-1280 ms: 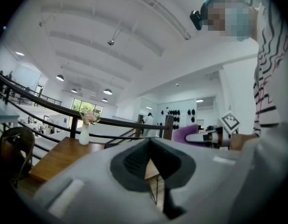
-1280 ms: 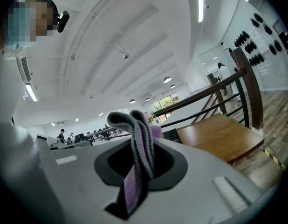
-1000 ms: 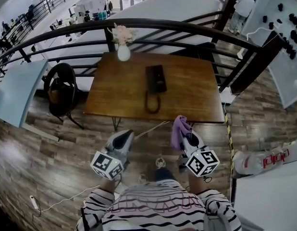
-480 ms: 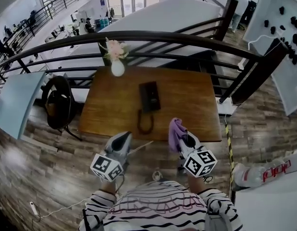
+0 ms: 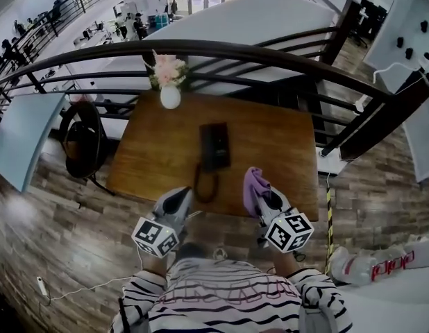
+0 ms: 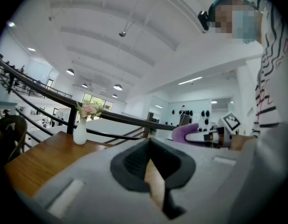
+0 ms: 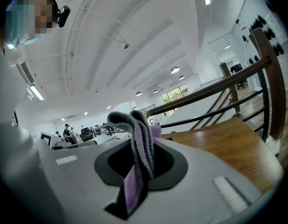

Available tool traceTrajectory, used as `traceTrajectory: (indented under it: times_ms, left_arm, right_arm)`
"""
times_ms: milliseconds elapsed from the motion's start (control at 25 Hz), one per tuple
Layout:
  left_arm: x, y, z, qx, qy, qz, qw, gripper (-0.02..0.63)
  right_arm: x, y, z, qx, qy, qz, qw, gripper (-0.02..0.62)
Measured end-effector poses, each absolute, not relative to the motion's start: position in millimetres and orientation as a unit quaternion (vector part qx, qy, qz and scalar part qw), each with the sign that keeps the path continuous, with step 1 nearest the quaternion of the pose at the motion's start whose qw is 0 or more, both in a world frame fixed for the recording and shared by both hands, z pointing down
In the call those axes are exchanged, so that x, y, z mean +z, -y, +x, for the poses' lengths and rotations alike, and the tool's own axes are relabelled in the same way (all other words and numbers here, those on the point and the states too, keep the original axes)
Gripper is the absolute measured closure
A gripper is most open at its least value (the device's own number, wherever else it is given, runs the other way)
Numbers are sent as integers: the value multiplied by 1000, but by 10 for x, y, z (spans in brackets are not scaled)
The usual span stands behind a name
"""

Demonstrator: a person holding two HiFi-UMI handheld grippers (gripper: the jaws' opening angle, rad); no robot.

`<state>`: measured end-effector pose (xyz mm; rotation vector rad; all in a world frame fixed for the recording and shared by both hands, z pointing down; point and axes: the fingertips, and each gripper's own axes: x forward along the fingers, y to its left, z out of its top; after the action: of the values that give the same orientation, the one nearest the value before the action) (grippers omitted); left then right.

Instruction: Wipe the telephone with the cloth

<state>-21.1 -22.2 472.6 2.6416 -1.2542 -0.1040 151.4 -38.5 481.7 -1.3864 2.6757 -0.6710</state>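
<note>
Phone not touched yet, by the look of it. The telephone (image 5: 214, 146) lies flat near the middle of the table (image 5: 284, 151). Its long axis runs straight away from the person, and the cord (image 5: 203, 183) loops back toward the near edge.

Right hand-held gripper (image 5: 264, 200) is at the near edge of the table, jaws pinching the purple cloth (image 5: 255, 184). In the right gripper view the fold of cloth (image 7: 139, 148) stands up between them, grey outside, purple inside.

Left hand-held gripper (image 5: 181, 197) – jaws pressed together, nothing in them – is also at the near edge.

Key relation: the phone sits ahead of both grippers and roughly between them side to side. From the cloth it's forward and to the left, apart from it, no contact. The cord loop is nearer the left gripper, so I'd guess left steadies and right wipes along the long axis.

A vase of flowers (image 5: 170, 92) stands at the far edge by the railing, well clear of the phone.

Writing: no brand or label readable on phone or cloth. The cubes carry only black/white square markers. Red print on a white bag (image 5: 381, 263) on the floor at right is too blurred to read.
</note>
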Motion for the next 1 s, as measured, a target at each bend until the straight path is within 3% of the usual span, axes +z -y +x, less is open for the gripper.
traceTrajectory:
  times_ms: [1000]
  left_arm:
    - [4532, 1898, -1453, -10, 340, 934, 107, 604]
  right_arm:
    - [4734, 1970, 194, -218, -828, -515, 32, 543]
